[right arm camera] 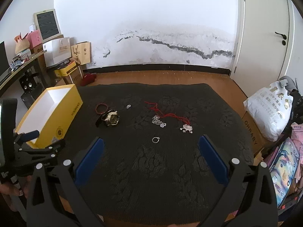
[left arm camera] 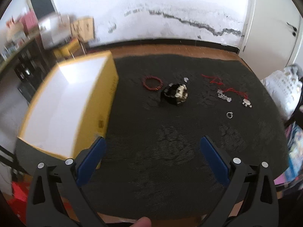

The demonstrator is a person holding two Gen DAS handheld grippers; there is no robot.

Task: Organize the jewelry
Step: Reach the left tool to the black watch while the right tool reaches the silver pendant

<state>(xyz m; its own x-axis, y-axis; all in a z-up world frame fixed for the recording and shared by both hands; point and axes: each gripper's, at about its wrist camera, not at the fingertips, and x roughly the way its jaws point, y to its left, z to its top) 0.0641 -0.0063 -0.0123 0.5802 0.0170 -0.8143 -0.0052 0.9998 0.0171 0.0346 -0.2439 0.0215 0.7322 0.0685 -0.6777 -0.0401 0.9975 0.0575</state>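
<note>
Both tongs are hanging wide with nothing between them: my left tongs [left arm camera: 153,151] are hovering by the near corner of the open yellow box [right arm camera: 62,111], my right tongs [right arm camera: 151,151] over the bare near part of the dark mat [right arm camera: 151,179]. Beyond my right tongs the jewelry is lying scattered on the mat: a silver ring [right arm camera: 155,140] nearest, a silver pendant on red cord [right arm camera: 186,127], a silver chain [right arm camera: 158,121], a watch [right arm camera: 110,120] just beside a red bead bracelet [right arm camera: 101,108], and a small silver piece [right arm camera: 128,106] farther back. I am seeing the box standing at the mat's left edge, its white inside holding none of these pieces.
</note>
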